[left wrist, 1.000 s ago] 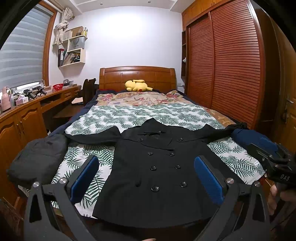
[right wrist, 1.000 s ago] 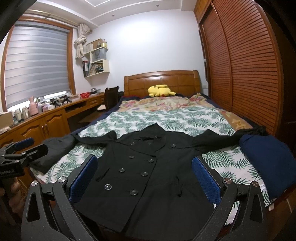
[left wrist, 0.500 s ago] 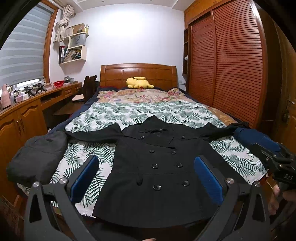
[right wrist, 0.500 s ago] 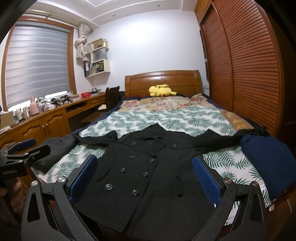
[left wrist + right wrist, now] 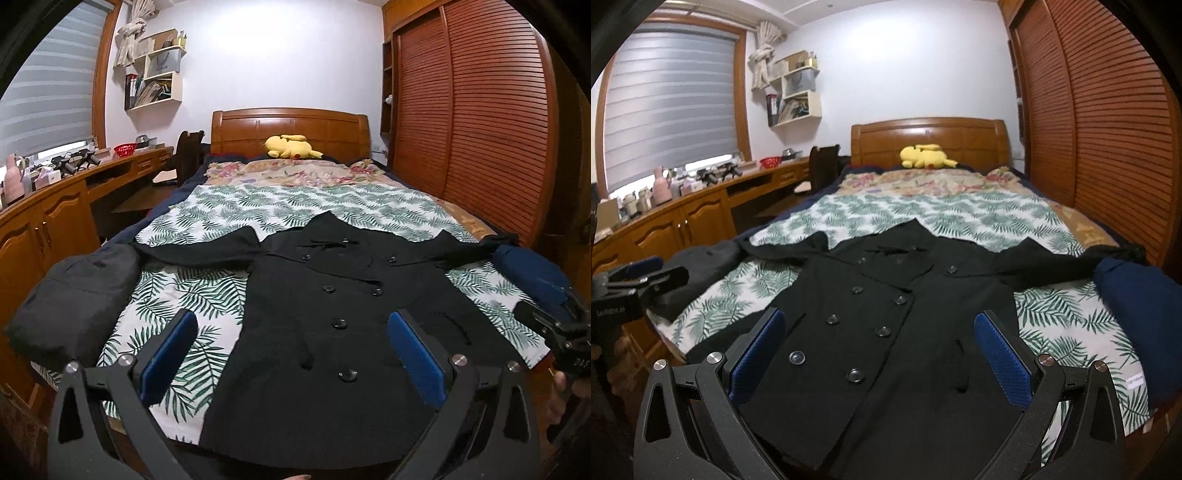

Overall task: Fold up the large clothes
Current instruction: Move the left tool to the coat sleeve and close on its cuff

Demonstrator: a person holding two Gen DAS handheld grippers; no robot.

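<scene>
Black coat [image 5: 325, 332] hem hidden below the left claw [image 5: 291, 354] frame. Its right sleeve end tucked behind navy bundle [image 5: 1141, 325]. Small clutter on tabletop [image 5: 713, 195] beside the coat too small to identify.

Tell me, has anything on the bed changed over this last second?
Very little. Both views tilted slightly downward toward the black coat; nothing was grasped or released. The left hand-held gripper and right hand-held gripper stay open above it. The coat remains spread flat, sleeves out, on the bed.
</scene>
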